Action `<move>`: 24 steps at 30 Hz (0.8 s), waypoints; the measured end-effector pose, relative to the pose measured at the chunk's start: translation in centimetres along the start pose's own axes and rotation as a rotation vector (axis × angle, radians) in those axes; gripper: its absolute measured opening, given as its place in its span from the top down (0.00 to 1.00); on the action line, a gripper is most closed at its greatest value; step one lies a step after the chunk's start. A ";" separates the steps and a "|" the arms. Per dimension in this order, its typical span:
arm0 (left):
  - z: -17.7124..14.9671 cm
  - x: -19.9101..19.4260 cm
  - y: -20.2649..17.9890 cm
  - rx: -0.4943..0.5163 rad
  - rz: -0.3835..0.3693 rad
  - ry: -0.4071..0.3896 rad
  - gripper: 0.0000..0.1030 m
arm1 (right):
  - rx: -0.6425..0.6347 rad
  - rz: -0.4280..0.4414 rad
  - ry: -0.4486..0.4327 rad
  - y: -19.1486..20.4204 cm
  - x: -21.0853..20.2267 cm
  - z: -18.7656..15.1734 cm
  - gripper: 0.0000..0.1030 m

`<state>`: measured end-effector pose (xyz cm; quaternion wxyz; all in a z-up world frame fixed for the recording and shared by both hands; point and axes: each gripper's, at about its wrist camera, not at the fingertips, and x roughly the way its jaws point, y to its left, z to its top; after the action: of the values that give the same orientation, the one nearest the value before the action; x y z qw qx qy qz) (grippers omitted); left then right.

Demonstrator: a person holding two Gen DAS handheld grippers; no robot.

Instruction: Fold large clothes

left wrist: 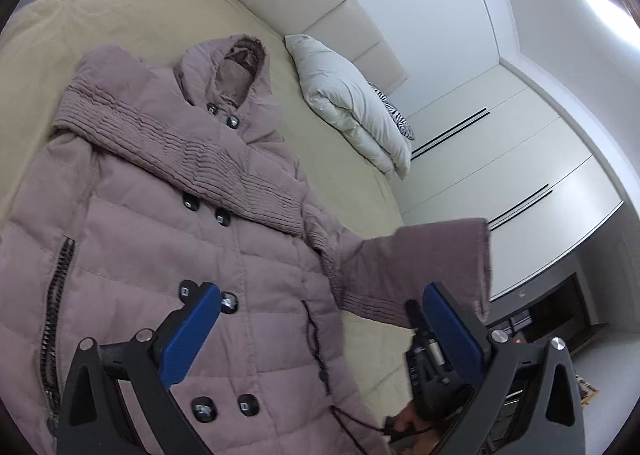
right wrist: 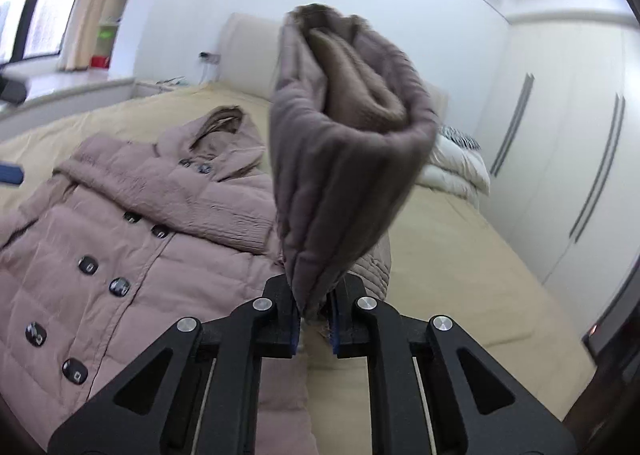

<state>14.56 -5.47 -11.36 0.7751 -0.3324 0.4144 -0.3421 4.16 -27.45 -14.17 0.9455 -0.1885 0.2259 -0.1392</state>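
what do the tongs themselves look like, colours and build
Both are black angular linkage frames with round silver pivot screws. The left tongs carry blue rectangular pads on each finger. The right tongs show only thin blue pad edges on black fingers, plus two pale thin rods running back along the frame. No sleeves or markings show.

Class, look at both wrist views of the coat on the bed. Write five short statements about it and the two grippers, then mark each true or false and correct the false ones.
1. The right gripper is shut on the lifted sleeve cuff of the mauve quilted hooded coat. True.
2. The left gripper grips the coat's hem. False: its blue pads are spread apart above the coat, holding nothing.
3. The coat lies button side up on the beige bedspread. True.
4. The coat's other sleeve hangs off the bed. False: it lies folded across the chest.
5. A folded white duvet lies near the headboard. True.
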 end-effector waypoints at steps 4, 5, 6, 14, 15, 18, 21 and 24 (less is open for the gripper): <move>0.4 -0.1 0.6 -0.115 -0.114 0.026 0.00 | -0.176 0.025 -0.007 6.0 -2.0 0.2 0.91; 0.3 -0.1 0.9 -0.134 -0.124 0.030 0.00 | -0.203 0.023 -0.008 7.3 -2.7 0.1 0.91; 0.3 0.0 1.2 -0.154 -0.131 0.038 0.00 | -0.228 0.023 -0.007 8.0 -2.8 0.0 0.91; -0.9 1.7 3.5 -0.279 -0.127 0.126 0.00 | -0.258 0.010 -0.020 9.7 -4.0 0.3 0.91; -1.1 2.2 3.7 -0.291 -0.129 0.140 0.00 | -0.254 0.011 -0.024 9.6 -3.9 0.4 0.91; -1.5 3.3 4.2 -0.314 -0.163 0.176 0.00 | -0.265 0.012 -0.034 10.2 -3.6 0.3 0.91; -1.2 4.3 4.6 -0.324 -0.187 0.188 0.00 | -0.274 0.023 -0.035 10.9 -3.5 0.2 0.91; -1.1 5.1 4.7 -0.352 -0.220 0.212 0.02 | -0.277 0.033 -0.037 11.6 -3.1 0.1 0.91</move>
<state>16.99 -7.27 -17.70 0.6153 -0.4678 0.5079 -0.3803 3.58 -16.04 -17.77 0.9166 -0.3162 0.2286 -0.0877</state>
